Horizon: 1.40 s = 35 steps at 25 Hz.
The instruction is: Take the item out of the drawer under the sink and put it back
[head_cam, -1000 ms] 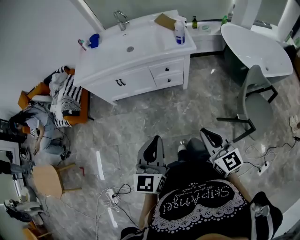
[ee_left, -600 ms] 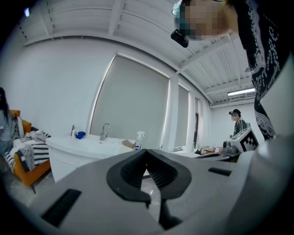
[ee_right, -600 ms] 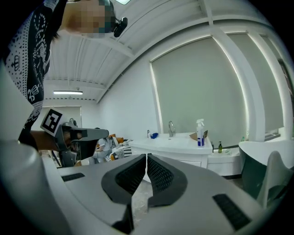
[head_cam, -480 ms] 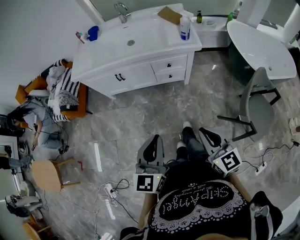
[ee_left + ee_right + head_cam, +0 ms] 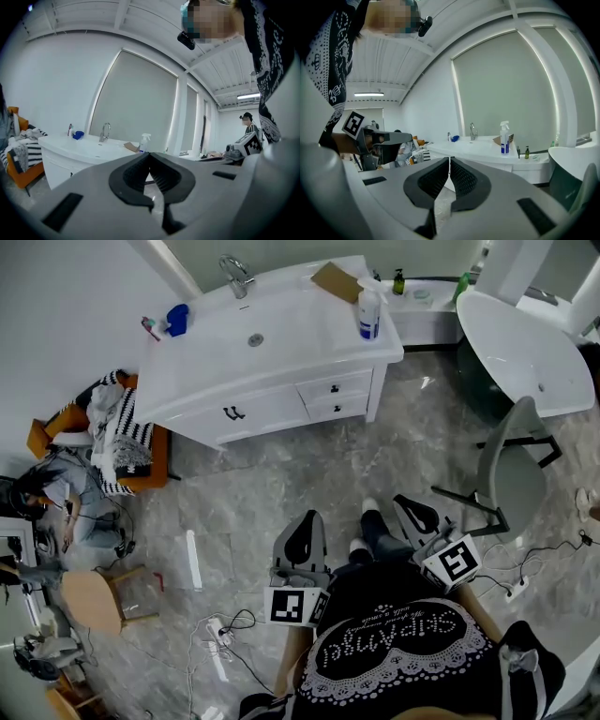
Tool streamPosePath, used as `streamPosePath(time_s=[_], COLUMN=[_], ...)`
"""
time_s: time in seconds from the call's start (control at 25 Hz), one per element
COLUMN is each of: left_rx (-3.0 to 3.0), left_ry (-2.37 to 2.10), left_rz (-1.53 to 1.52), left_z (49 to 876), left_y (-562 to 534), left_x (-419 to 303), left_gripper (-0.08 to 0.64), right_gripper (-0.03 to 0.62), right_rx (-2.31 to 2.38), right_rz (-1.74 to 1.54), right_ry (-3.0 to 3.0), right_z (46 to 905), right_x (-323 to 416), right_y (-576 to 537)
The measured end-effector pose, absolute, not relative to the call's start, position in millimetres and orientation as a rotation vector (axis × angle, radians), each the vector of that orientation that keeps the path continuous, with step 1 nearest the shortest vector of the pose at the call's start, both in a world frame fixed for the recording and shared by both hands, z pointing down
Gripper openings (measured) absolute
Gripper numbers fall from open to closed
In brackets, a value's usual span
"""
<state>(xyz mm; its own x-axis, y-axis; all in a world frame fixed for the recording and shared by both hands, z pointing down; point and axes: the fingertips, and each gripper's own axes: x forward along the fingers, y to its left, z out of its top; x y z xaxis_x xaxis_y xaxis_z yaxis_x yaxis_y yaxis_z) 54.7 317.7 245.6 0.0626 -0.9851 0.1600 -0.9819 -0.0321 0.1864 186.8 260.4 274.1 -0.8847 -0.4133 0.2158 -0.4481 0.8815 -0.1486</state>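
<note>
Seemingly marble floor (image 5: 281,479), white vanity (image 5: 281,367) beyond

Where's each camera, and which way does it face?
Head view: on the person's head, looking steeply down at floor and vanity; shows shirt, feet, left gripper, right gripper.
Left gripper view: on that gripper, along its shut fingers toward the vanity; shirt at right.
Right gripper view: on that gripper, along its shut fingers toward the vanity; shirt at left.
Shared: both gripper views show the spray bottle.
</note>
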Motion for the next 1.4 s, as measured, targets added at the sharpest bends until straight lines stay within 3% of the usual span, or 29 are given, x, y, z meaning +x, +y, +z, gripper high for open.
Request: streamPosePath(time_s=[0.64,1.4], left_rx=[2.085,1.994], left_ry=[-2.083,-2.161], left_rz=[0.012,-0.021], left_z=[238,243], left_y=[217,198], left_x=[46,16], left_gripper=[0.003,0.003], right_gripper=[0.02,0.02], right_rx=[0.64,0.675], right_rz=[0.278,0.286], right_ry=[-2.89,-2.861], right_z=[275,286], right_x=[183,178], right_y=[157,113])
